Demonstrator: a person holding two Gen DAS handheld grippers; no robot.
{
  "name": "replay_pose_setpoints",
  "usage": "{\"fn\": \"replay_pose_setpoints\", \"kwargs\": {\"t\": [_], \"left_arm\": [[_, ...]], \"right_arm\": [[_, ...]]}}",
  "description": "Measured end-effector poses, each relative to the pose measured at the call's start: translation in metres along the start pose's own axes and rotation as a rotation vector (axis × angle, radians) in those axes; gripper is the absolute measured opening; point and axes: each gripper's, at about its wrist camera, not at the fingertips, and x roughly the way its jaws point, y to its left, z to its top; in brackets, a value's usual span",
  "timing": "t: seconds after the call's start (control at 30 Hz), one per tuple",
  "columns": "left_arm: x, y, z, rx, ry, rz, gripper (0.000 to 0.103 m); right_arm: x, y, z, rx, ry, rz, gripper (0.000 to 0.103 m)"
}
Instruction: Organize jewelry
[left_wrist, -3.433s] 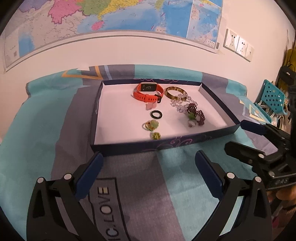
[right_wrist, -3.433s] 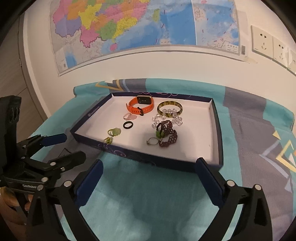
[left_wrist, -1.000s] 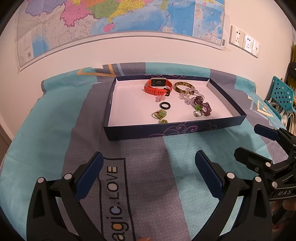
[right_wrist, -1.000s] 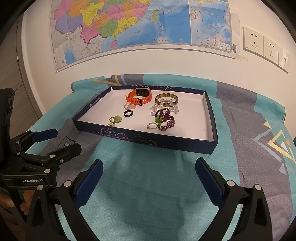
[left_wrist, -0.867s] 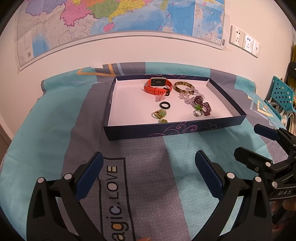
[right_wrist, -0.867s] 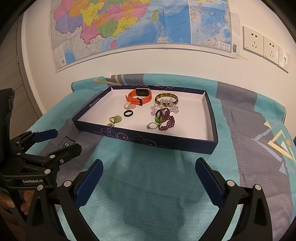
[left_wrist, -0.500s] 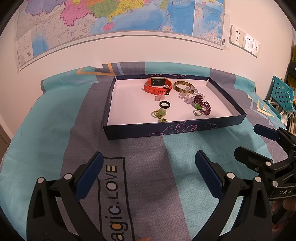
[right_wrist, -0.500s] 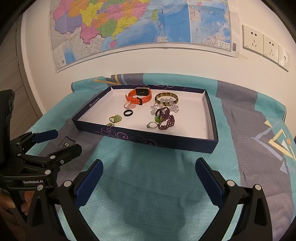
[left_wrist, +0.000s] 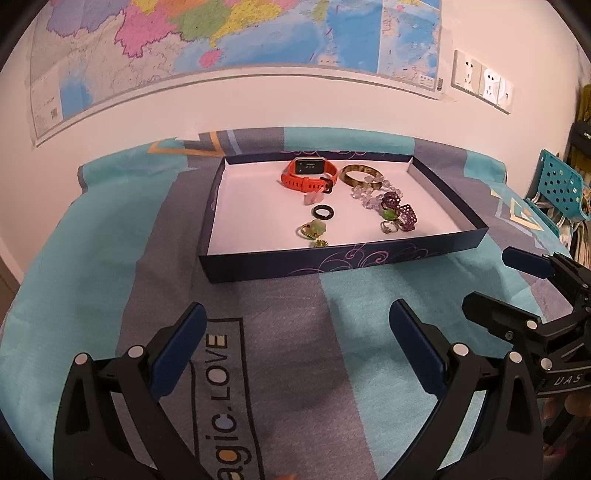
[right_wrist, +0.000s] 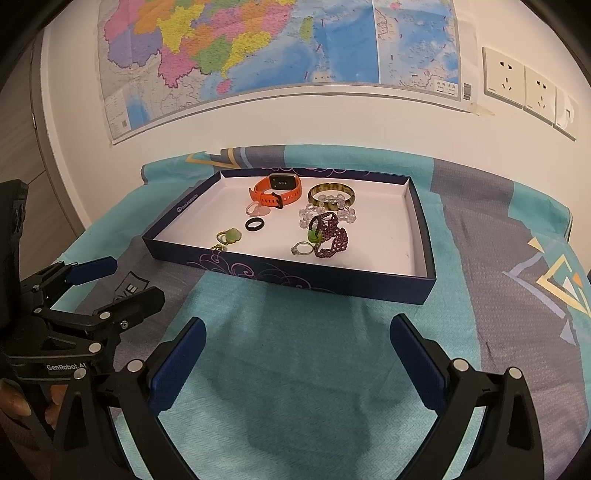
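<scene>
A shallow navy tray (left_wrist: 332, 258) with a white floor lies on the patterned cloth. In it are an orange watch (left_wrist: 308, 175), an amber bangle (left_wrist: 360, 176), clear beads (left_wrist: 364, 192), a purple bead bracelet (left_wrist: 400, 210), a black ring (left_wrist: 323, 212), a green-stone ring (left_wrist: 314, 229) and a silver ring (left_wrist: 388, 227). My left gripper (left_wrist: 295, 317) hangs open over the cloth, short of the tray's front wall. The right gripper (left_wrist: 495, 280) stands open beside it. From the right wrist I see the tray (right_wrist: 295, 273), the watch (right_wrist: 277, 190), my right gripper (right_wrist: 297, 325) open and the left gripper (right_wrist: 125, 284) open.
A teal and grey cloth (left_wrist: 92, 258) covers the table, which stands against a wall with a map (left_wrist: 221, 37) and sockets (right_wrist: 524, 88). A teal perforated chair (left_wrist: 561, 188) stands at the right. A hand (right_wrist: 14, 402) holds the left gripper.
Both grippers have drawn back from the tray, which now looks smaller and farther. Over the last second they have barely moved. Both stay open and the jewelry has not shifted.
</scene>
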Motion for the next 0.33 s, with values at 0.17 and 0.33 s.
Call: {"fn": "replay_pose_setpoints", "kwargs": {"t": [0.17, 0.33], "left_arm": [[0.003, 0.000, 0.000, -0.007, 0.025, -0.011, 0.097], [0.006, 0.016, 0.000, -0.035, 0.047, -0.003, 0.097]], "right_arm": [[0.000, -0.008, 0.000, 0.000, 0.011, 0.011, 0.096], [0.001, -0.056, -0.001, 0.000, 0.062, -0.102, 0.096]]}}
